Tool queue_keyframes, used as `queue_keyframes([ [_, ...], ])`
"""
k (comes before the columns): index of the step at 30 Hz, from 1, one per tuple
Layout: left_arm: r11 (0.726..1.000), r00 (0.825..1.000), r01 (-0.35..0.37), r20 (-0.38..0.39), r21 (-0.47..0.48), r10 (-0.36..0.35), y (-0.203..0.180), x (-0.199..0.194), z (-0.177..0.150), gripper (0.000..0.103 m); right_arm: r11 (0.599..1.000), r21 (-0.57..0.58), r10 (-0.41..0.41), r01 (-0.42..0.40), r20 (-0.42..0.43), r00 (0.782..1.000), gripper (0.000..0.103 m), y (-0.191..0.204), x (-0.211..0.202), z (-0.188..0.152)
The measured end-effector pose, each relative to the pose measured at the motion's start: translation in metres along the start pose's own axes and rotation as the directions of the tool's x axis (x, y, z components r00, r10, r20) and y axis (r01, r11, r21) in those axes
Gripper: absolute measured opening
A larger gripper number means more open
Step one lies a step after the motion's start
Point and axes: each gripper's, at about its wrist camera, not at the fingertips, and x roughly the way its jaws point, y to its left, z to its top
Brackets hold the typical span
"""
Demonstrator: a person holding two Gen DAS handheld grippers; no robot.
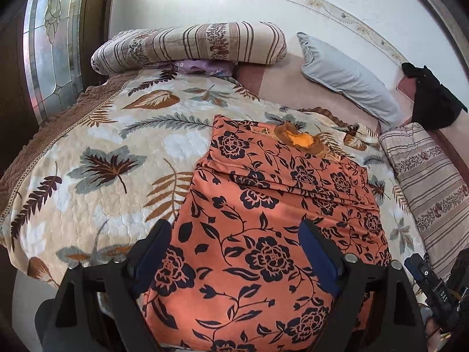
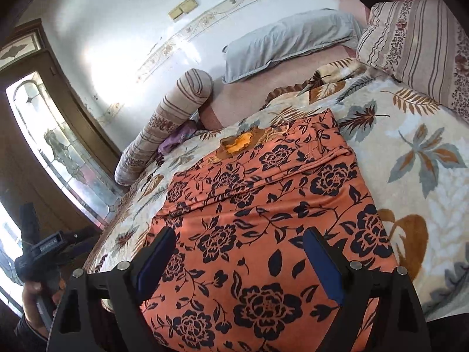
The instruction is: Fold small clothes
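Note:
An orange garment with a black flower print [image 1: 263, 228] lies spread flat on the leaf-patterned bedspread [image 1: 96, 152], its near end hanging over the bed's front edge. A fold runs across its far part. My left gripper [image 1: 234, 234] is open and empty, hovering above the garment's near left part. The garment also shows in the right wrist view [image 2: 263, 220]. My right gripper [image 2: 240, 243] is open and empty above the garment's near part. The left gripper's body and the hand holding it show in the right wrist view [image 2: 38, 252].
A striped rolled bolster [image 1: 190, 45] and a grey pillow [image 1: 348, 79] lie at the far side by the white wall. A striped pillow [image 1: 431, 187] sits at the right. A black cloth [image 1: 431, 96] lies far right. A glass-paned door [image 2: 52, 146] stands at the left.

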Motion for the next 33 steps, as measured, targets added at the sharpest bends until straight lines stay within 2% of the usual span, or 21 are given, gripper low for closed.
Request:
queue_keyframes([
  [4, 1.000, 0.999, -0.020, -0.032, -0.005, 0.020, -0.003, 0.003, -0.011, 0.094, 1.000, 0.020, 0.012, -0.012, -0.030, 0.999, 0.090, -0.005, 0.002, -0.008],
  [7, 0.999, 0.998, -0.024, -0.058, -0.023, 0.023, -0.001, 0.008, -0.021, 0.094, 0.995, 0.099, 0.026, -0.020, -0.062, 0.998, 0.090, -0.021, 0.005, -0.013],
  [11, 0.998, 0.994, -0.055, -0.094, -0.018, 0.053, 0.006, 0.020, -0.036, 0.094, 0.974, 0.215, -0.034, 0.064, -0.141, 0.989, 0.090, -0.050, 0.014, -0.023],
  [13, 0.998, 0.991, -0.063, -0.123, -0.026, 0.059, 0.014, 0.031, -0.043, 0.094, 0.961, 0.265, -0.034, 0.084, -0.187, 0.982, 0.090, -0.062, 0.021, -0.030],
  [15, 0.996, 0.986, -0.079, -0.153, -0.039, 0.072, 0.022, 0.043, -0.048, 0.094, 0.952, 0.295, -0.027, 0.086, -0.199, 0.980, 0.090, -0.068, 0.024, -0.031],
  [18, 0.996, 0.985, -0.080, -0.157, -0.047, 0.071, 0.032, 0.053, -0.048, 0.094, 0.953, 0.295, -0.015, 0.073, -0.192, 0.981, 0.090, -0.067, 0.027, -0.023],
  [21, 0.995, 0.985, -0.093, -0.149, -0.036, 0.087, 0.039, 0.063, -0.043, 0.094, 0.965, 0.260, 0.023, 0.029, -0.194, 0.981, 0.090, -0.057, 0.038, -0.001],
  [25, 0.996, 0.986, -0.081, -0.151, -0.048, 0.073, 0.047, 0.077, -0.039, 0.094, 0.987, 0.160, 0.007, 0.026, -0.202, 0.979, 0.090, -0.045, 0.071, 0.048],
  [29, 0.997, 0.986, -0.070, -0.156, -0.031, 0.064, 0.052, 0.091, -0.037, 0.094, 0.979, 0.202, 0.029, 0.004, -0.162, 0.986, 0.090, -0.059, 0.117, 0.103],
  [33, 0.998, 0.985, -0.052, -0.168, -0.030, 0.046, 0.056, 0.102, -0.039, 0.094, 0.964, 0.264, 0.021, 0.025, -0.170, 0.985, 0.090, -0.088, 0.176, 0.139],
])
